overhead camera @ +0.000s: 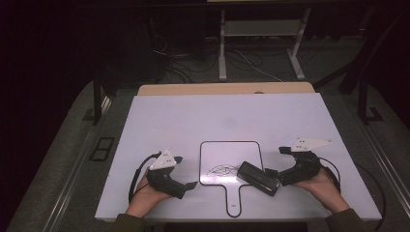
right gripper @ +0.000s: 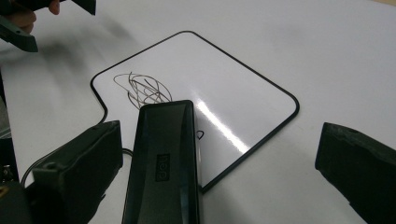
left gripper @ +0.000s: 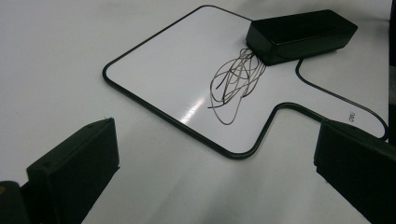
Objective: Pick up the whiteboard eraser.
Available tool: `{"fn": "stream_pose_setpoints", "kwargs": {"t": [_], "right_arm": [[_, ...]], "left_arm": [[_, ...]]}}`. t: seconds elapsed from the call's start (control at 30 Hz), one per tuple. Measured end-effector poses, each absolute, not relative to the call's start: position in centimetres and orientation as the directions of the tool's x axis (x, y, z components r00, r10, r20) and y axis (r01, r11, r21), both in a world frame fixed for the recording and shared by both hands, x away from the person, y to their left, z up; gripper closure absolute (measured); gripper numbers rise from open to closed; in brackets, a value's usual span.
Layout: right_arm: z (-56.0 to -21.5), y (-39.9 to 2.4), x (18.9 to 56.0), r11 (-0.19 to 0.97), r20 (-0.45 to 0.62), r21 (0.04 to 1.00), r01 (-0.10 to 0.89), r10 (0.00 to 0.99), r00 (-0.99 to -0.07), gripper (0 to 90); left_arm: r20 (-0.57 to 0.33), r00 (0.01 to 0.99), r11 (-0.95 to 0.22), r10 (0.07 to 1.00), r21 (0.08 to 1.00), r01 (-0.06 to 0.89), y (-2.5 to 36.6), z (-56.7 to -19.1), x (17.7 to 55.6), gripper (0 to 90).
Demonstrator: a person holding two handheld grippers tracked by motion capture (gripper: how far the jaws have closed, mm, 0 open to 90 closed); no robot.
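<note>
While the eraser [overhead camera: 258, 178] lies on the whiteboard [overhead camera: 231, 151] beside the scribble [overhead camera: 221, 169], both the right gripper [overhead camera: 269, 172] and left gripper [overhead camera: 192, 184] are spread, holding nothing.

Your small whiteboard [right gripper: 233, 93] has a glossy, smooth white face that throws back a bright streak of light, and a thin dark rim that looks like plastic. The eraser [right gripper: 163, 163] lying on it has a black plastic shell, smooth with a dull sheen and a moulded mark on top. The worktop [overhead camera: 169, 116] under them is white, matt and even. The jaws of your left claw [left gripper: 215, 177] and right claw [right gripper: 219, 172] are matt black, slightly grainy plastic.
</note>
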State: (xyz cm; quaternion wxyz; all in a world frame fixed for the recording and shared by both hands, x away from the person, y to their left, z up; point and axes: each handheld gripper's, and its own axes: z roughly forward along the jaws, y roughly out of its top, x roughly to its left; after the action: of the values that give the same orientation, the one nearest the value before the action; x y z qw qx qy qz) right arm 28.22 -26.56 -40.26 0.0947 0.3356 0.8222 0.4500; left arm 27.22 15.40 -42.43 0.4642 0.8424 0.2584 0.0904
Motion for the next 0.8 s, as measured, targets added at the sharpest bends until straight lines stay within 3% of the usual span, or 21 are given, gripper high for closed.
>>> {"fn": "stream_pose_setpoints", "kwargs": {"t": [0.8], "right_arm": [[-40.5, -24.3, 29.5, 0.400, 0.130, 0.804, 0.440, 0.603, -0.787, 0.0]], "left_arm": [[-0.101, 0.850, -0.428, 0.517, 0.829, 0.359, 15.3, -42.5, 27.2, 0.0]]}}
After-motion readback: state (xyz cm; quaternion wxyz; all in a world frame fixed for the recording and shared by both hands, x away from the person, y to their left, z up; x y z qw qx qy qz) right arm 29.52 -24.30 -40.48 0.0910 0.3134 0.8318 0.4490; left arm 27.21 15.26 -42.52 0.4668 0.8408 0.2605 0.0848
